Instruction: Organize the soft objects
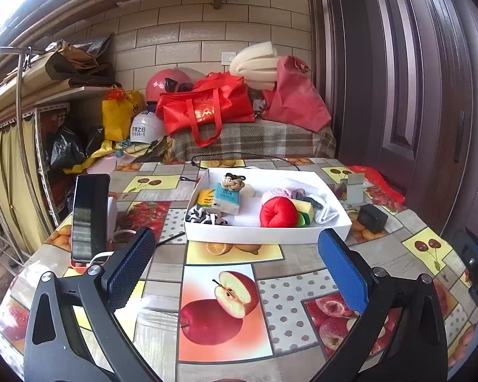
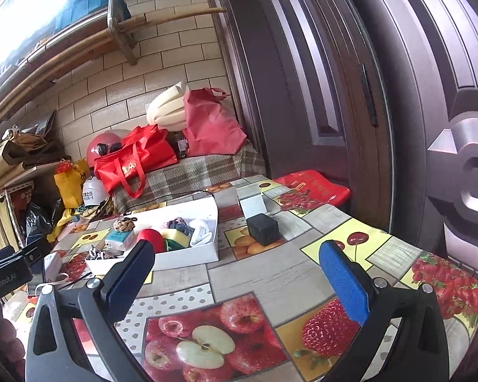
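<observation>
Two claws wide, empty (left claw point(image 1: 235, 269), right claw point(image 2: 237, 273)); white box point(image 1: 264, 234) holds red plush apple point(image 1: 278, 212).

We see the tray point(image 1: 264, 235) at 12 o'clock on the table point(image 1: 296, 267), left wrist view. Inside it: plush apple point(image 1: 278, 212) front centre, tissue pack point(image 1: 228, 198) at its 10 o'clock, knotted rope point(image 1: 232, 180) behind that, socks point(image 1: 325, 213) at its 3 o'clock. Phone point(image 1: 89, 213) stands at the tray's 9 o'clock, small box point(image 1: 372, 218) at its 3 o'clock.
</observation>
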Demonstrator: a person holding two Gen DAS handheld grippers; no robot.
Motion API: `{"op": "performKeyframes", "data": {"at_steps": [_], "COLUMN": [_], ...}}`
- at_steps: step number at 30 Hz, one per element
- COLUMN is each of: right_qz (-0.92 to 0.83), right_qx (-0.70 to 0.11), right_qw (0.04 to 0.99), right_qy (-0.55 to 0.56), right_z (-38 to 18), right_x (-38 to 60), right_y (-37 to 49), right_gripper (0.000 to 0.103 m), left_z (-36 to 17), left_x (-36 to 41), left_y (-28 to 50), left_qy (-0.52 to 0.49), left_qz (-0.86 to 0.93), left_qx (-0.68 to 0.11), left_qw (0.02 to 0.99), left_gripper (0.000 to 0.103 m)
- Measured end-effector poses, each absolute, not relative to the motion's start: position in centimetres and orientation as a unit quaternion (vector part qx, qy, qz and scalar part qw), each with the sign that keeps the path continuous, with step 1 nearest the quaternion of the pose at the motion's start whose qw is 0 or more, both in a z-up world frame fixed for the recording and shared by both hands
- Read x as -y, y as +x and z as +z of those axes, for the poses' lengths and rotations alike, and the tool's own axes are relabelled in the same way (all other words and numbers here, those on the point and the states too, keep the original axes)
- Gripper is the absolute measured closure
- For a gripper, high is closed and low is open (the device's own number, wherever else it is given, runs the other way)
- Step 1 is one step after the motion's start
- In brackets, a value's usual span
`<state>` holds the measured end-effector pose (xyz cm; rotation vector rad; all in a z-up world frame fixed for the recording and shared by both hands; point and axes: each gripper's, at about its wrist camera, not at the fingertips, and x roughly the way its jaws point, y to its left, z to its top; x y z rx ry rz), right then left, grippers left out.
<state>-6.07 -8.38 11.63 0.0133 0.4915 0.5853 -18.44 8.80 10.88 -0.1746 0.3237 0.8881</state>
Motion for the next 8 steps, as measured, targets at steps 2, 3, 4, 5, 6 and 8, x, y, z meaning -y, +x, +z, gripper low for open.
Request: {"op": "performKeyframes", "data": {"at_steps": [2,3,4,5,6,8], "right_qz": [0.277,0.277,0.277,0.275,0.271,0.260], "right_qx": [-0.236,-0.233,-0.231,-0.229,-0.227,-0.220], "right_qw": [0.931,0.931,0.931,0.931,0.933,0.937], "right_qy": [0.026,0.040,0.053,0.064,0.070,0.076], "right_z": [12.1,12.4,12.6,12.9,13.2,13.7], "right_x": [9.5,10.2,10.7,11.2,11.6,12.3], "right_y": [-5.7,-5.5,-5.3,-5.1,-4.8,-4.5], "right_gripper": [0.000,0.000,0.000,0.000,0.000,0.000], "left_z": [10.7,10.5,10.4,10.2,10.0,9.8], "left_x": [-8.7,-8.6,-8.6,-8.6,-8.5,-8.3], "left_y": [-17.9,-17.7,-17.5,-17.2,-17.0,-16.6], "left_qy": [-0.081,-0.081,-0.082,-0.082,-0.081,-0.076], "left_qz": [0.423,0.419,0.414,0.411,0.407,0.398], "left_qx": [-0.167,-0.172,-0.178,-0.184,-0.188,-0.197], "left_qw": [0.887,0.888,0.889,0.889,0.890,0.893], "left_gripper": [0.000,0.000,0.000,0.000,0.000,0.000]}}
